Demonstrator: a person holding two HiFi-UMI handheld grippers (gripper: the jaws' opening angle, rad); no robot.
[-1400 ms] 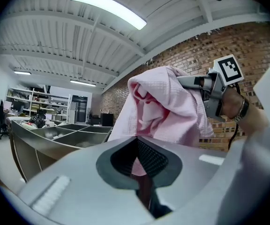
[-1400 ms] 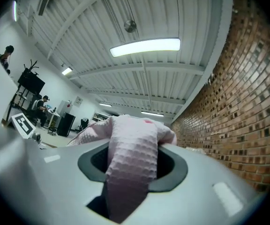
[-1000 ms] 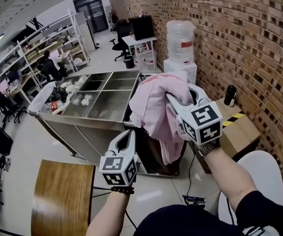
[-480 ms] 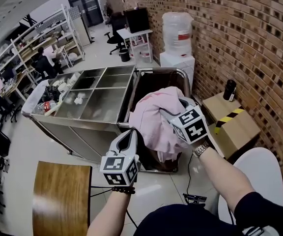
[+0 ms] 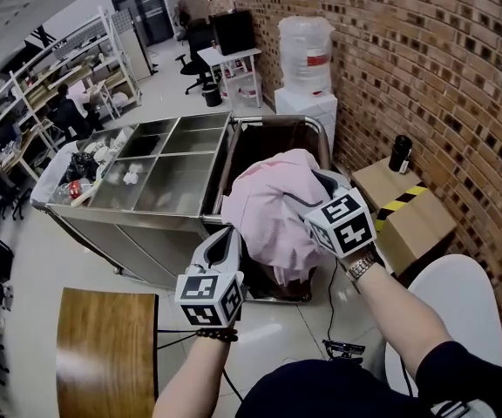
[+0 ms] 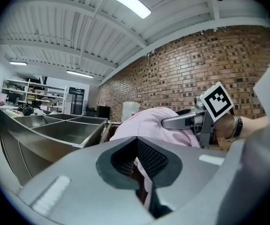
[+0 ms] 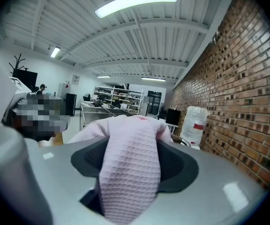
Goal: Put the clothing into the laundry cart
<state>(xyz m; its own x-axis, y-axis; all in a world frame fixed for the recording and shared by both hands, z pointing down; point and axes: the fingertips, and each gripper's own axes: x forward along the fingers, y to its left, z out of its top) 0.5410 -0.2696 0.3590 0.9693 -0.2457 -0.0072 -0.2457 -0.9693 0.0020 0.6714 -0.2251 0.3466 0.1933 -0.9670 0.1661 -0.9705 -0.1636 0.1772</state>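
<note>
1. Over the cart (image 5: 275, 138), the clothing (image 5: 268, 216) is hanging as one pink bundle, and its lower folds are, by my reading, dipping into the dark bag.
2. I'm holding the right gripper (image 5: 308, 197) above the opening so that the bundle drops inside, not onto the floor.
3. One waffle-weave fold is running straight between that gripper's jaws. They are opening, and the pads are showing dark on either side of the cloth, so I judge the grip is letting go.
4. I'm keeping the left gripper (image 5: 225, 240) just beside the bundle at the cart's near rim, out of the drop path. Its jaws are closed tip to tip on nothing, with the clothing lying beyond them.
</note>
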